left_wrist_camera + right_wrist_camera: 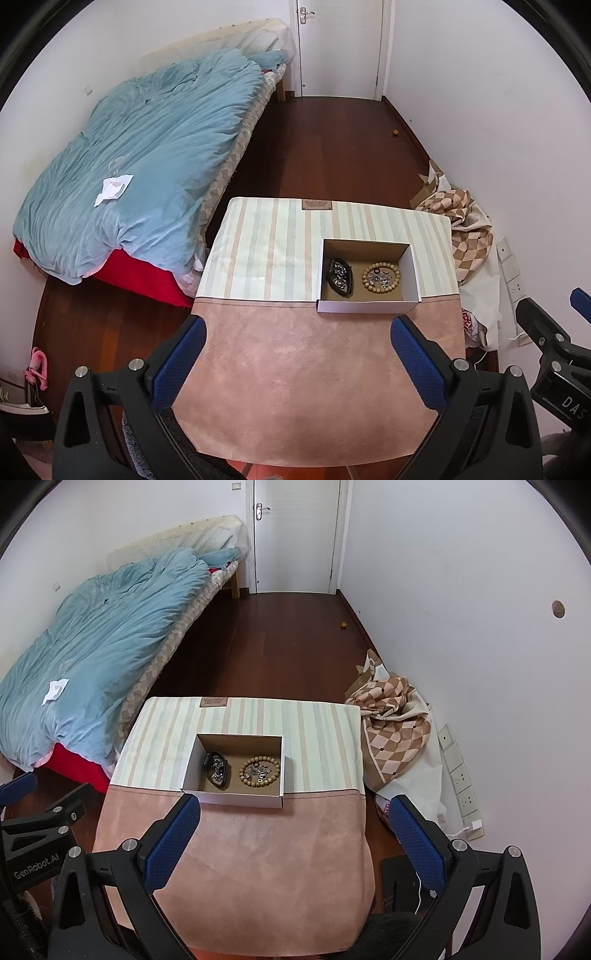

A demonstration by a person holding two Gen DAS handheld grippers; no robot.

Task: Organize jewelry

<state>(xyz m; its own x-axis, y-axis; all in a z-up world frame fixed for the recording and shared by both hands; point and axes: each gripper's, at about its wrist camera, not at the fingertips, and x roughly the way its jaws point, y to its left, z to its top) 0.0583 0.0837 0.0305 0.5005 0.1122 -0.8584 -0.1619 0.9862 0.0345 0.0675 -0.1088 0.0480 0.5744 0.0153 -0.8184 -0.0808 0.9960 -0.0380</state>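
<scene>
A small open white cardboard box with a brown inside (369, 306) (236, 796) sits on the desk covered by a cloth, pale striped at the far half and plain dusty pink at the near half (295, 369) (240, 849). The box stands across the seam between the two halves, toward the desk's right side in the left wrist view. Inside it, a ring of tan wooden beads (381, 276) (259, 771) lies flat on the right, with small silvery pieces gathered within the ring. To its left lies a black oval dish holding more small metallic jewelry (338, 277) (217, 770); bracelet and dish are near each other but apart.

The left gripper (297, 339), with blue-padded fingers (181, 363), is spread wide over the pink cloth, holding nothing. The right gripper (293, 816) is likewise spread wide and empty, its left finger tip just in front of the box's near wall. A bed with a light blue quilt (140, 155) (92, 635) stands to the left of the desk
</scene>
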